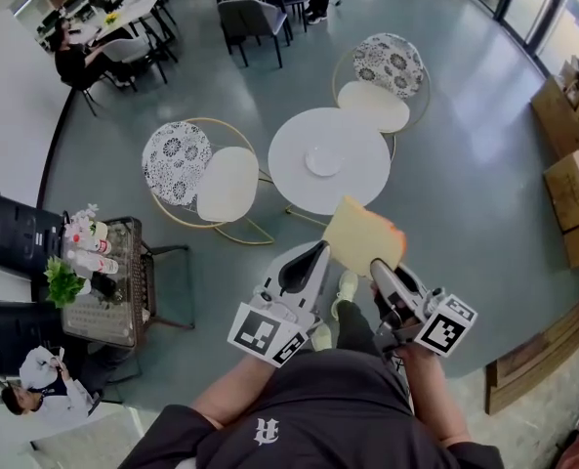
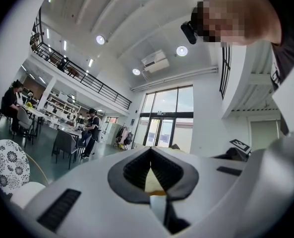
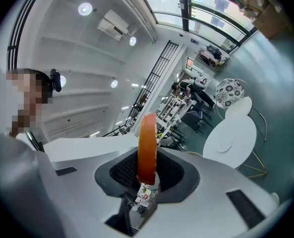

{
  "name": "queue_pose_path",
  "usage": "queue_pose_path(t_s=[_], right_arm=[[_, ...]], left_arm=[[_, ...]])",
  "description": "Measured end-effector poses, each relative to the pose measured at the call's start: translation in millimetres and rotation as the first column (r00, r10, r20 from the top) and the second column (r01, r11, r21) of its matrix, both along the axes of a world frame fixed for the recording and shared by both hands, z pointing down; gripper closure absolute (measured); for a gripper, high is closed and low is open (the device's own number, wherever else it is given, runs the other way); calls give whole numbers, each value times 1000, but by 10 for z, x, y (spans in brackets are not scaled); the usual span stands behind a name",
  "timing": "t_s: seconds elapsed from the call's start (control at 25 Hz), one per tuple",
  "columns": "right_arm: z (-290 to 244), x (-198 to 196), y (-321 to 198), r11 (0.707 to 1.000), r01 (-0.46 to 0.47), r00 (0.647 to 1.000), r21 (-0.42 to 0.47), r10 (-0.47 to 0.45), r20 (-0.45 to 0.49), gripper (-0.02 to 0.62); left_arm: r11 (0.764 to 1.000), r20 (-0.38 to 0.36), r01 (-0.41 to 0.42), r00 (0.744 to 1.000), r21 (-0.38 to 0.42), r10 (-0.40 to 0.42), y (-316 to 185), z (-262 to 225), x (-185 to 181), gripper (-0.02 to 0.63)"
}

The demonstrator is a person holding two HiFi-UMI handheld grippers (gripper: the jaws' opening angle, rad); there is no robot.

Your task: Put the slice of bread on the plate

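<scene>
The slice of bread [image 1: 362, 233] is up in the air, on the near side of the round white table [image 1: 299, 179] and over the floor, not yet over the tabletop. It stands roughly on edge, its broad face towards the head view and its orange crust towards the right.

The right tongs [image 1: 383, 266] are closed narrow on the near right edge of the slice; in the right gripper view the crust [image 3: 147, 148] stands upright between the dark pads. The left tongs [image 1: 318, 251] meet the near left edge, and the left gripper view shows a pale wedge of bread [image 2: 151, 182] pinched between its pads, so both tongs seem to have hold of it.

The plate [image 1: 324, 159] is small and white, sits near the middle of the table and has nothing on it. It lies well beyond the bread. One chair stands to the table's left [image 1: 196, 174], another on its far side [image 1: 382, 81].

The step in hand looks like the carry to the table. Next, the slice has to go farther out until it is above the plate, tip over flat, and come down onto it. Both tongs should part only once it rests there.
</scene>
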State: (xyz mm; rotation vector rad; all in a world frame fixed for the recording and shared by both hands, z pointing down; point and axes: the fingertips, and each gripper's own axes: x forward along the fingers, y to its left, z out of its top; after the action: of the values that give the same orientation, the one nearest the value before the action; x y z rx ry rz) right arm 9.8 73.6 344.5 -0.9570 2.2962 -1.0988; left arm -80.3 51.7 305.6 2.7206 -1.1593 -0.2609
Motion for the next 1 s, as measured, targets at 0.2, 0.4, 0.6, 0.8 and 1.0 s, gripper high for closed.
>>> queue_pose_path(t_s=[0.2, 0.4, 0.6, 0.8, 1.0], right_arm=[[103, 24, -474, 999, 30, 999, -18, -30, 11, 502], [155, 121, -1030, 998, 63, 998, -22, -63, -8, 502], [302, 215, -1547, 991, 110, 994, -77, -110, 15, 502], [437, 266, -2055, 984, 157, 987, -88, -158, -2, 502], [737, 238, -2452, 974, 181, 983, -139, -184, -12, 502]], left_arm=[[1000, -13, 11, 1000, -1, -11, -426, 51, 42, 600], [999, -1, 40, 999, 12, -40, -941, 90, 164, 600], [996, 22, 90, 996, 30, -90, -1440, 105, 293, 600], [989, 40, 144, 989, 26, -145, -1859, 150, 347, 600], [983, 52, 180, 982, 25, -181, -2198, 254, 318, 600]])
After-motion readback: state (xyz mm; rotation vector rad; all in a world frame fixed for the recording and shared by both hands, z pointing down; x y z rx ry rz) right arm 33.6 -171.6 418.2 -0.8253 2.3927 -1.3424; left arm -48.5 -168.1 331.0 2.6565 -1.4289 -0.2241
